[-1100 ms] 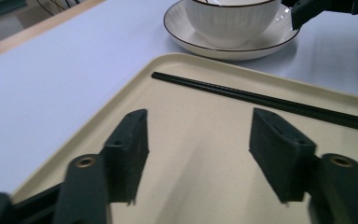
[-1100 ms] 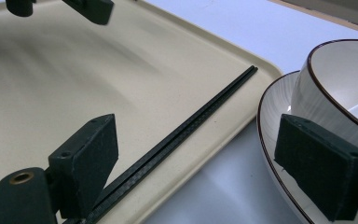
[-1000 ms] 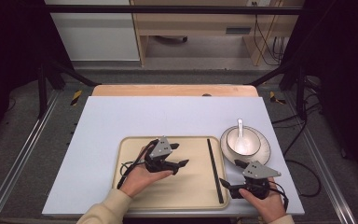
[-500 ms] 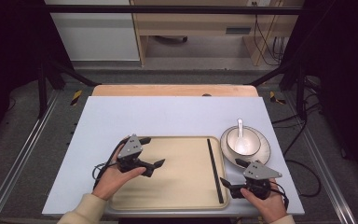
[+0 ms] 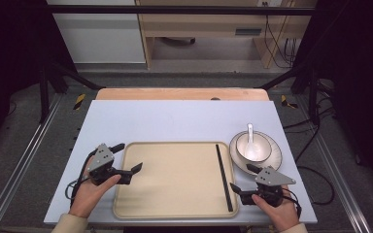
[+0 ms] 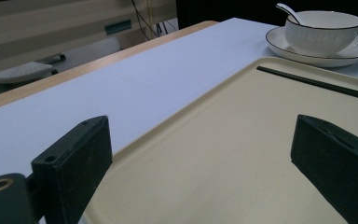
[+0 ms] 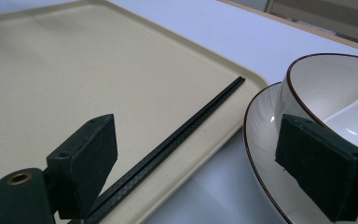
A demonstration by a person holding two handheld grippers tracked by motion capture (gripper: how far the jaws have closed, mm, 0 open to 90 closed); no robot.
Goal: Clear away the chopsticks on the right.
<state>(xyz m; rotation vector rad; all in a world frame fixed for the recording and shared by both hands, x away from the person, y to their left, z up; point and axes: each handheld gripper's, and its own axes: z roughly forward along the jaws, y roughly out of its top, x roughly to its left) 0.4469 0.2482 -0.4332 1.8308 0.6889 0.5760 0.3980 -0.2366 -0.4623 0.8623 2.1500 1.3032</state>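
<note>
Lower left, the left gripper [image 5: 128, 162] gapes wide over the tray [image 5: 175, 213] rim; lower right, the right gripper [image 5: 241, 180], jaws wide, straddles chopsticks [image 5: 223, 174] beside the plate [image 5: 277, 158].

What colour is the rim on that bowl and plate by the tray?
White bowl and plate, each edged with a thin dark line; clearest in the left gripper view.

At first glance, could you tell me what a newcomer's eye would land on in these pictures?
The big beige tray at the near middle of the pale table draws the eye first, with black chopsticks lying along its right side. Next comes the white bowl with a spoon, on a plate right of the tray. The left hand-held gripper hangs open over the tray's left edge; the right hand-held gripper is open near the chopsticks.
</note>
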